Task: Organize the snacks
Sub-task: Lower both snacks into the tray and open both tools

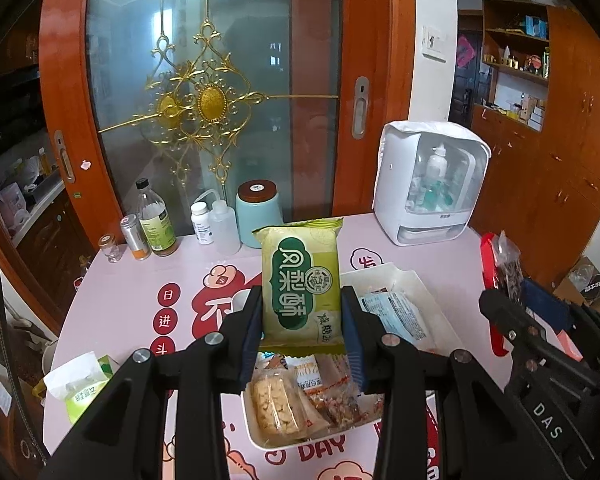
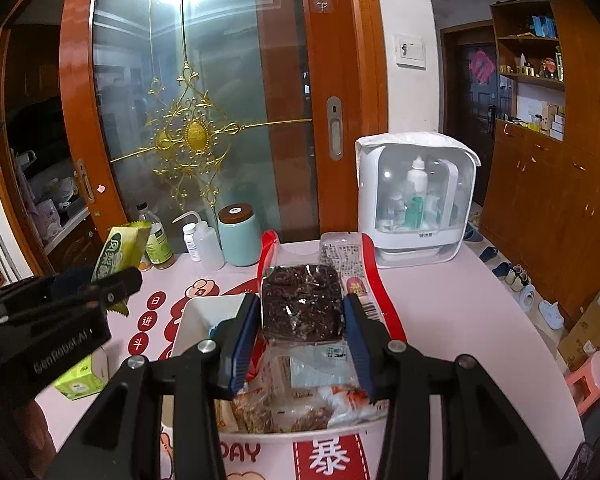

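My left gripper (image 1: 302, 316) is shut on a green snack packet (image 1: 300, 280), held upright above the white snack tray (image 1: 260, 436). The packet also shows in the right wrist view (image 2: 118, 250), gripped by the left gripper (image 2: 112, 286). My right gripper (image 2: 302, 320) is shut on a clear, red-edged packet of dark snack (image 2: 302, 300), held above the tray (image 2: 198, 312). That gripper shows at the right of the left wrist view (image 1: 504, 292) with the red-edged packet (image 1: 508, 268). Several wrapped snacks (image 1: 284, 400) lie in the tray.
On the pink table (image 1: 120, 300) stand bottles (image 1: 156, 220), a mint jar (image 1: 258, 212) and a white storage box (image 1: 428, 188) at the back. A tissue pack (image 1: 84, 384) lies at the left. A glass sliding door (image 1: 204, 100) is behind.
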